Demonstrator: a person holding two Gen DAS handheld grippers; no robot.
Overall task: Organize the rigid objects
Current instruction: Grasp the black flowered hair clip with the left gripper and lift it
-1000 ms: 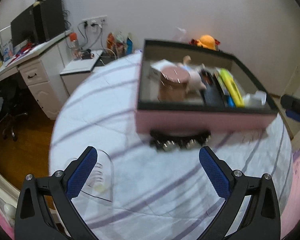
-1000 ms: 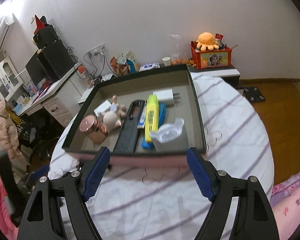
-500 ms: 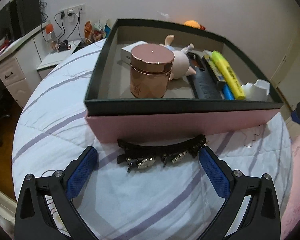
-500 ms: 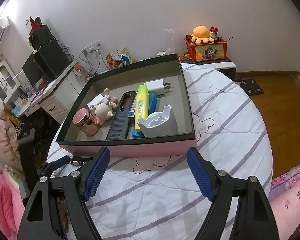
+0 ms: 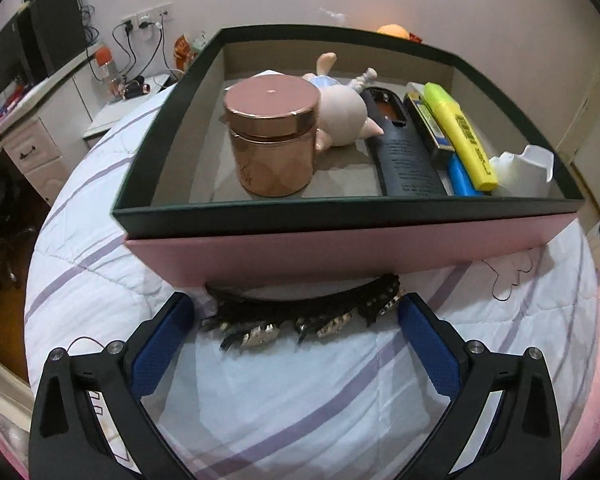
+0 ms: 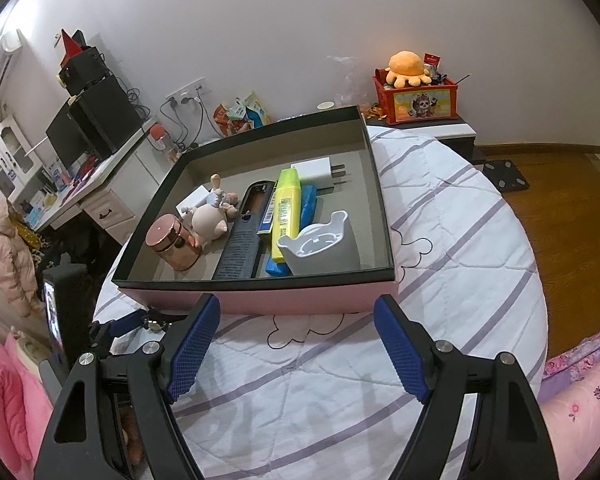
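A pink box with a dark rim (image 5: 340, 246) (image 6: 260, 298) sits on the white striped bedspread. Inside are a copper jar (image 5: 270, 142) (image 6: 174, 246), a pig figurine (image 5: 340, 120), a black remote (image 5: 404, 152), a yellow highlighter (image 5: 460, 136) (image 6: 286, 208), a blue item, a white holder (image 6: 320, 252) and a white charger (image 6: 320, 172). A black jewelled hair clip (image 5: 300, 316) lies against the box's near wall. My left gripper (image 5: 296, 332) is open, its fingers either side of the clip. My right gripper (image 6: 296, 344) is open and empty in front of the box.
The bedspread (image 6: 440, 240) spreads right of the box. A desk with a monitor (image 6: 88, 132) stands at the left. A red toy box with an orange plush (image 6: 416, 92) sits on a cabinet by the far wall. Wooden floor (image 6: 560, 208) lies to the right.
My left gripper has come closer to the hair clip, so its fingers now flank it. My right gripper has drawn back a little from the box. Both stay open.
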